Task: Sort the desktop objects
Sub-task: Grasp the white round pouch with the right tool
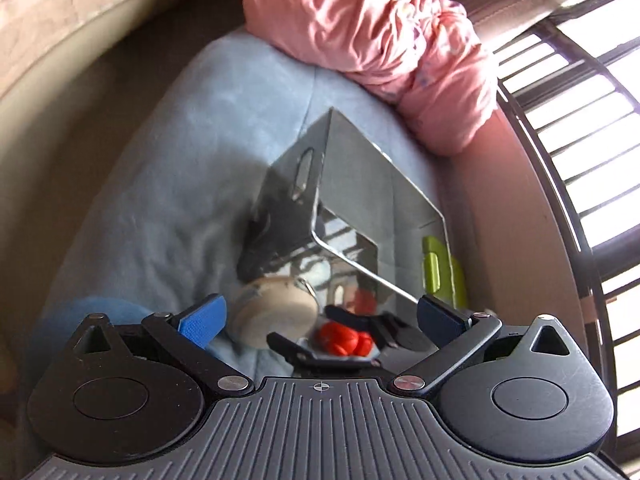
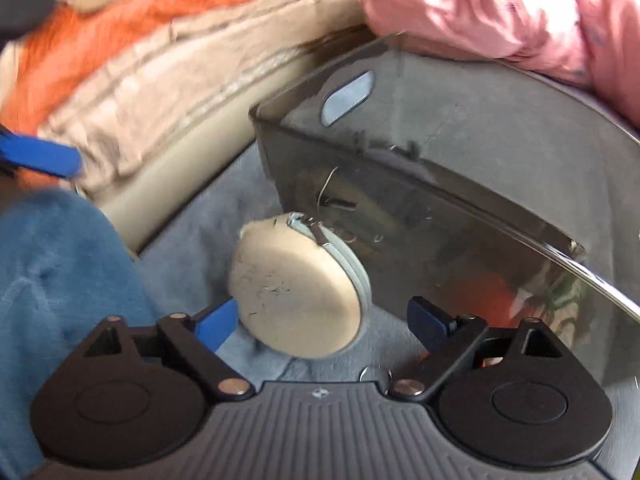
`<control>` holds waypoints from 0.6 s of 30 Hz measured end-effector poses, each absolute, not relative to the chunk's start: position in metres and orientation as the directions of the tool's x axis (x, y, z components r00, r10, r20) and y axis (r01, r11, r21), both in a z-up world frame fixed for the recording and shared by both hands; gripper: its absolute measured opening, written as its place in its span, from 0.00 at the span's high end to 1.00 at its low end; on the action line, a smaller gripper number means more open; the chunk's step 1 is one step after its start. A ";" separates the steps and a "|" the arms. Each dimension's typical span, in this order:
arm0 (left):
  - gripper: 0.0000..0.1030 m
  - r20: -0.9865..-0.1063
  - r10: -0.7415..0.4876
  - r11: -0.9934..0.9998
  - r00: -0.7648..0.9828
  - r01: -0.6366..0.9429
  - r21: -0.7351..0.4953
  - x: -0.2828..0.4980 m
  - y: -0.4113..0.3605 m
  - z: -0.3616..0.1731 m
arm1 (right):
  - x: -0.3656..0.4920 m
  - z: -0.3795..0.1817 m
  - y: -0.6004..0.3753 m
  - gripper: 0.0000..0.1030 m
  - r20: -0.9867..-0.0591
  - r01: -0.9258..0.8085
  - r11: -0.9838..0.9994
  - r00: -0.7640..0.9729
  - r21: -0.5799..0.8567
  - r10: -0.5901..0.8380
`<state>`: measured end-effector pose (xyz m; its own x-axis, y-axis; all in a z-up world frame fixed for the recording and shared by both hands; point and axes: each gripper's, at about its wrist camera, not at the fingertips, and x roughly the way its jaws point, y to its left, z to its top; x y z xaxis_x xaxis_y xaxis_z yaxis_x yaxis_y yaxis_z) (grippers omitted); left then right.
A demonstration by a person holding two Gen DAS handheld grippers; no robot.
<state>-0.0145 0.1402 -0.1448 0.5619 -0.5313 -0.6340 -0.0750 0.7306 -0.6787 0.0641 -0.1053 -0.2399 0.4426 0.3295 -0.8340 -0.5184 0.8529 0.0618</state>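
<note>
Both views are motion-blurred. The round beige disc (image 2: 296, 292) leans against the smoky clear bin (image 2: 460, 184) on the blue blanket (image 1: 168, 184) (red contents (image 1: 344, 340) indistinct). Left hand-held gripper (image 1: 320, 320) and right hand-held gripper (image 2: 324, 320) both gape apart, empty.

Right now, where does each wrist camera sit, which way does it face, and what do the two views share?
Left wrist: on the left gripper, angled down at the smoky clear bin; its open fingers and the right gripper's black fingers show.
Right wrist: on the right gripper, open, angled down at the round beige disc beside the bin.
Shared: bin, disc, blue blanket, pink bedding.
</note>
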 end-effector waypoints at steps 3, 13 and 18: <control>0.00 -0.604 -0.517 0.714 0.607 -0.084 -0.695 -0.012 0.139 -0.150 | 0.085 -0.258 -0.103 0.22 -0.845 -0.533 0.834 0.370 0.147 0.385; 0.00 -0.538 -0.470 0.635 0.699 -0.155 -0.757 -0.001 0.139 -0.189 | 0.055 -0.206 -0.134 0.58 -0.781 -0.607 0.749 0.318 0.268 0.537; 0.00 -0.483 -0.640 0.581 0.597 -0.035 -0.813 0.013 0.109 -0.198 | 0.070 -0.107 -0.187 0.58 -0.701 -0.524 0.817 0.489 0.240 0.519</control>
